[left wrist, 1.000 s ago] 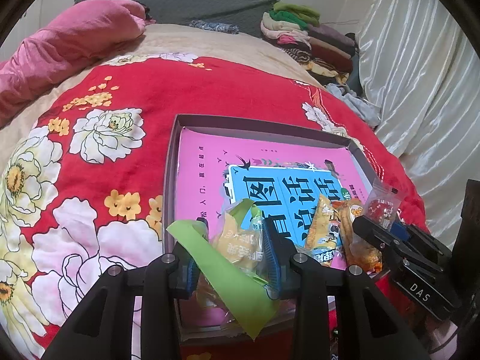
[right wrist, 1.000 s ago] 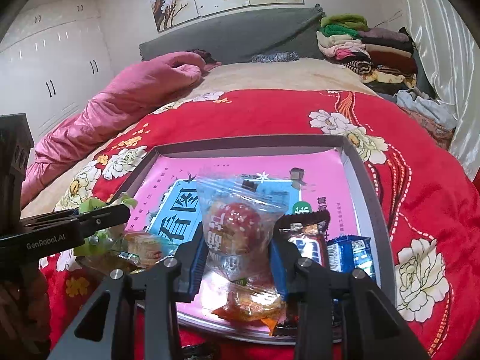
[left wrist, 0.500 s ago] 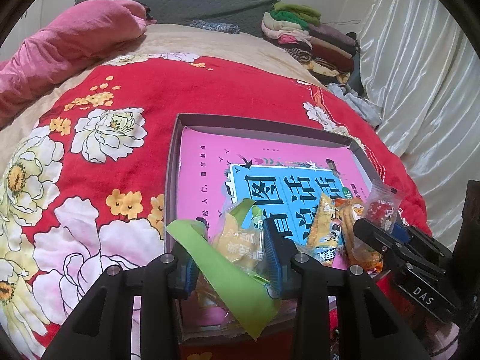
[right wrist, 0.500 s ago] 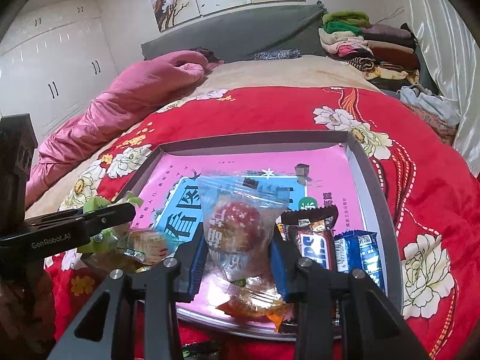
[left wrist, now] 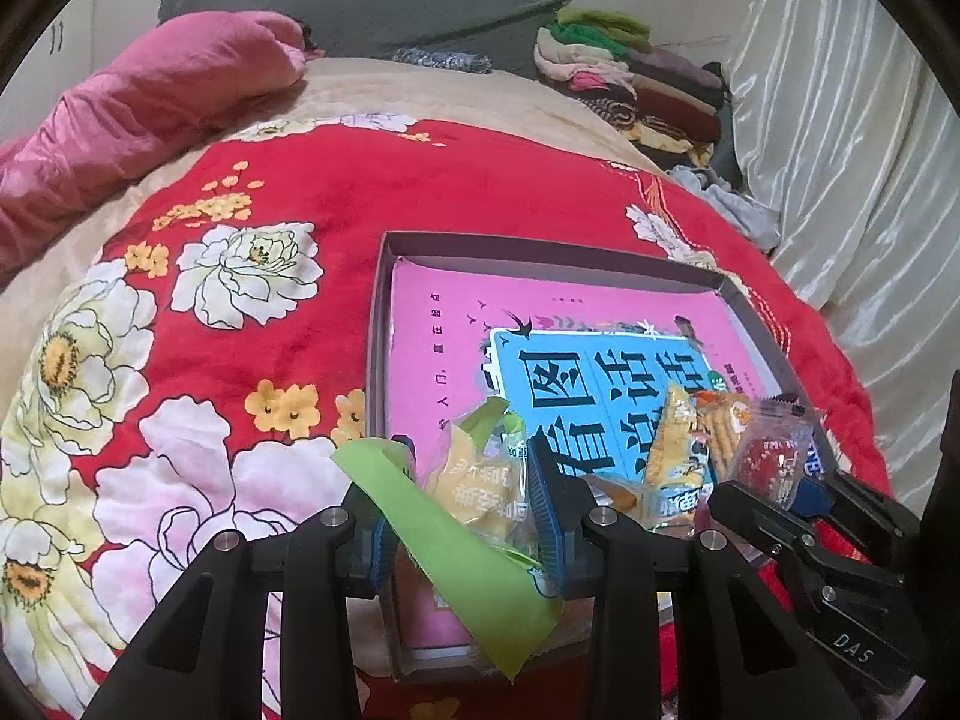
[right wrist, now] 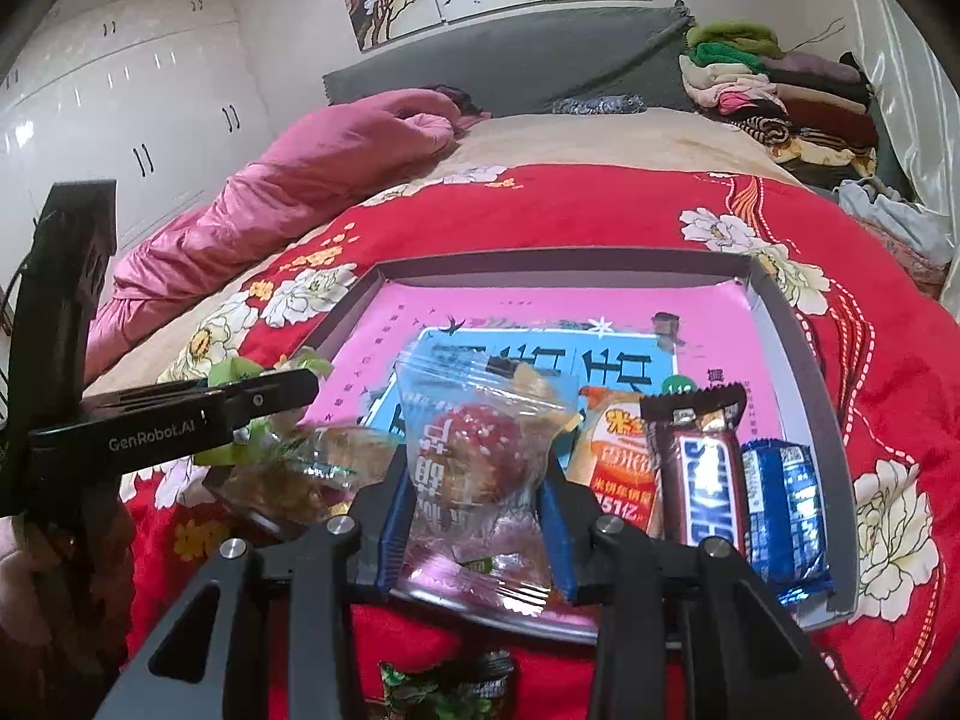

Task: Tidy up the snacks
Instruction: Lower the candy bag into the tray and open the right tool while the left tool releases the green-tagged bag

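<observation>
A shallow grey box (left wrist: 378, 312) with a pink and blue printed floor lies on the red flowered bedspread; it also shows in the right wrist view (right wrist: 834, 420). My left gripper (left wrist: 471, 498) is shut on a green-wrapped yellow pastry packet (left wrist: 480, 486) over the box's near left corner. My right gripper (right wrist: 474, 510) is shut on a clear packet with a red sesame ball (right wrist: 474, 450), over the box's near edge; that packet shows in the left wrist view (left wrist: 774, 456). A Snickers bar (right wrist: 702, 480), a blue packet (right wrist: 780, 510) and an orange packet (right wrist: 618, 462) lie in the box.
A pink quilt (right wrist: 312, 180) lies at the far left of the bed. Folded clothes (right wrist: 780, 90) are stacked at the far right by a grey headboard. White curtains (left wrist: 870, 180) hang at the right. A dark snack wrapper (right wrist: 444, 684) lies on the bedspread below the right gripper.
Both grippers have drifted slightly toward the box while keeping their packets; the right one has risen a little, showing more of the snacks in the box.
</observation>
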Tool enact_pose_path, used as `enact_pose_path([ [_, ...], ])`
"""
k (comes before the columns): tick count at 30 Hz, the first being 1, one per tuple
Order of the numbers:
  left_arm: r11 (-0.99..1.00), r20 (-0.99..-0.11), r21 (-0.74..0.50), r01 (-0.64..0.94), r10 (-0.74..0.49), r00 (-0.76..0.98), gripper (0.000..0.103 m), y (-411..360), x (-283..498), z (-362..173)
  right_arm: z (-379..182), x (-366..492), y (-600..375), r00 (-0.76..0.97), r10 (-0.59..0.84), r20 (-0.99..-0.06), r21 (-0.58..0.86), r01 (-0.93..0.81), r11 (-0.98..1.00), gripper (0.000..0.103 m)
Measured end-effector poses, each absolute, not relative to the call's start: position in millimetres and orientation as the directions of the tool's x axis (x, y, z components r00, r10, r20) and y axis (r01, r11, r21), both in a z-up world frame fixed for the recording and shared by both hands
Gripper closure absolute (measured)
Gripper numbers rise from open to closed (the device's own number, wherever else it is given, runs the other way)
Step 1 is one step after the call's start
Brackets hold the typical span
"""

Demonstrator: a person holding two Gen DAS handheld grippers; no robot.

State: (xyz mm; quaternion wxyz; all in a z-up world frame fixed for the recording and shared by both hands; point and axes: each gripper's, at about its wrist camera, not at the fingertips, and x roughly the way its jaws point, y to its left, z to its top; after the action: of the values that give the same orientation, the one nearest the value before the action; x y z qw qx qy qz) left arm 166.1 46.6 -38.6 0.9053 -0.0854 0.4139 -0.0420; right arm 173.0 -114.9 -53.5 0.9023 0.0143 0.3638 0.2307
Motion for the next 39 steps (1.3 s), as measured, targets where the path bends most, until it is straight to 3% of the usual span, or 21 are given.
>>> enact_pose_path([
  [13,0.987,-0.746,-0.156,0.027,-0.136,0.652,0.063,39.2,162.0,-41.1,-54.9,172.3,-119.6,0.651,0.38,-0.657,0.164,-0.369,0.915,0.063],
  [19,0.982,-0.742,-0.187,0.032,-0.163,0.65,0.062,38.9,160.6,-40.1,-52.9,169.2,-120.8,0.661,0.37,-0.653,0.152,-0.364,0.919,0.059],
  [21,0.981,-0.741,-0.191,0.035,-0.168,0.65,0.06,38.3,160.1,-39.8,-52.7,169.0,-122.8,0.663,0.362,-0.655,0.151,-0.354,0.923,0.053],
  [29,0.977,-0.74,-0.211,0.041,-0.187,0.646,0.058,36.3,159.5,-38.7,-52.9,171.1,-132.7,0.666,0.353,-0.657,0.172,-0.324,0.93,0.051],
  [33,0.973,-0.734,-0.225,0.044,-0.199,0.65,0.052,37.0,158.4,-37.3,-52.0,170.6,-134.5,0.667,0.352,-0.657,0.174,-0.321,0.931,0.051],
  [39,0.975,-0.726,-0.219,0.047,-0.195,0.659,0.05,35.9,157.3,-34.1,-52.0,170.6,-134.7,0.666,0.354,-0.657,0.179,-0.318,0.931,0.05],
])
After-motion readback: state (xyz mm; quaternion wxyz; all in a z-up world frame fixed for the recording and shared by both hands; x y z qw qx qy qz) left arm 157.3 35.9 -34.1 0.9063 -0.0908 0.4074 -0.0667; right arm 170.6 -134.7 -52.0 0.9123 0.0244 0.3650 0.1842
